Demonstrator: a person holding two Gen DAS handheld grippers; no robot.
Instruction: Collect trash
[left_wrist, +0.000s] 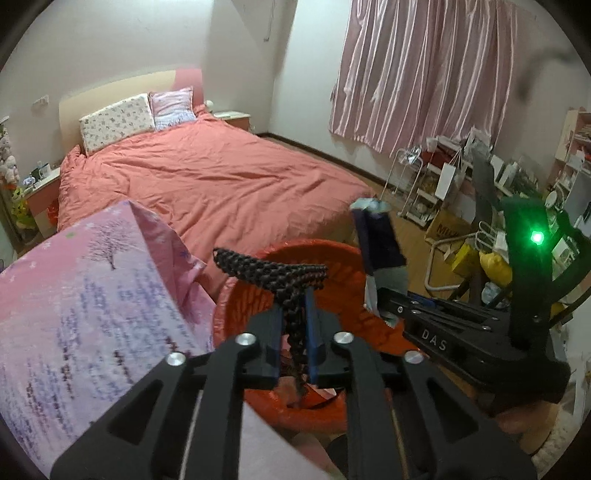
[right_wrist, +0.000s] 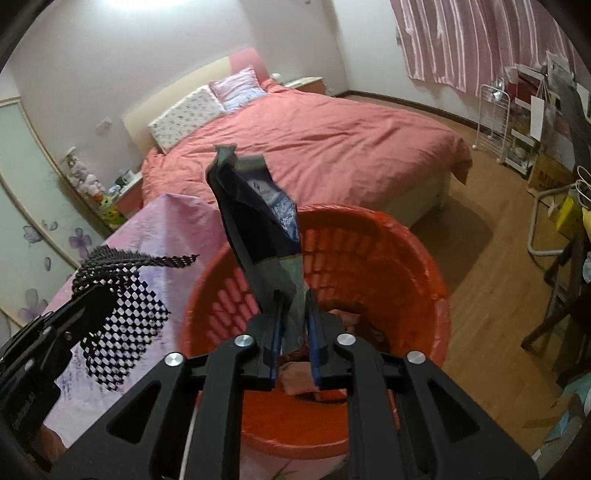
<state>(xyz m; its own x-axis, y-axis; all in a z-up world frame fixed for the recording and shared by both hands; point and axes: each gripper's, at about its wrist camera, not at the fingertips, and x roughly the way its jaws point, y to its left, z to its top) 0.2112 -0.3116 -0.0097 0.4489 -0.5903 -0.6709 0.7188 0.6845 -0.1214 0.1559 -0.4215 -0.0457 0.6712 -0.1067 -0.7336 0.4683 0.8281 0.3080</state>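
Observation:
My left gripper is shut on a black mesh net and holds it above the near rim of an orange trash basket. The net also shows in the right wrist view, left of the basket. My right gripper is shut on a dark blue and grey snack wrapper, held upright over the orange basket. The wrapper also shows in the left wrist view, over the basket's right side. Pinkish trash lies inside the basket.
A pink floral cloth-covered surface lies left of the basket. A bed with a salmon cover stands behind. Cluttered racks and boxes fill the right side under the striped curtain. Wooden floor lies to the right.

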